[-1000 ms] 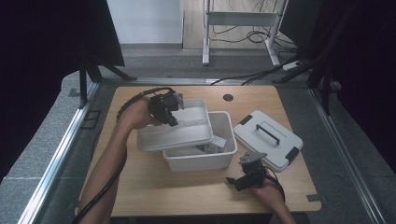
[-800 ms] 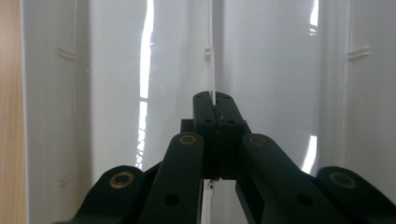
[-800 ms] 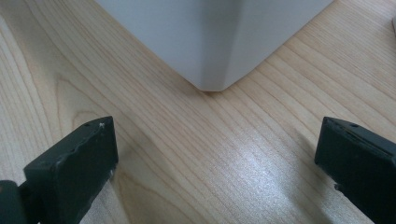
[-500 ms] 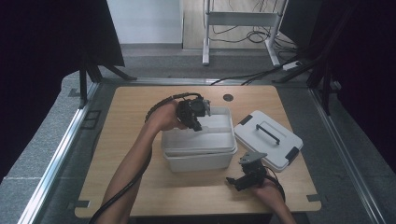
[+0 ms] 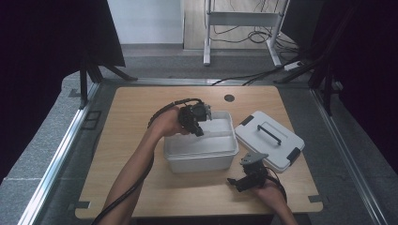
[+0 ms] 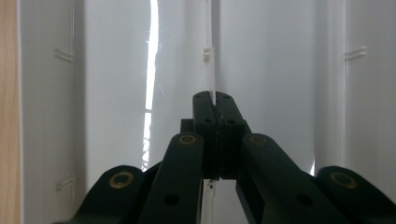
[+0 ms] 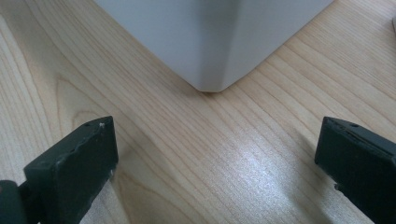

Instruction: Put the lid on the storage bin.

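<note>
Bench (image 5: 141, 117): one, light wood, carrying everything else; a dark round hole sits near its far edge.
Bin (image 5: 199, 157): one white open-topped plastic bin, standing upright at the middle of the bench.
Tray (image 5: 220, 127): one white insert tray, seated in the top of the bin; in the left gripper view its thin upright rib (image 6: 208, 51) runs straight up from between the jaw tips.
Lid (image 5: 267, 140): one white lid with a dark handle bar and dark clips, flat on the bench just right of the bin, close to it.
Grippers: two, one in each of the person's hands.
Left gripper (image 5: 196, 123): over the far left part of the bin, pointing down into it; jaws clenched on the tray's thin rib, pads pressed together with the rib edge between them (image 6: 212, 100).
Right gripper (image 5: 237, 180): low on the near right of the bench, by the bin's near right corner; jaws released and wide apart, bare wood between them, the bin's corner (image 7: 210, 79) ahead of them and not touched.
</note>
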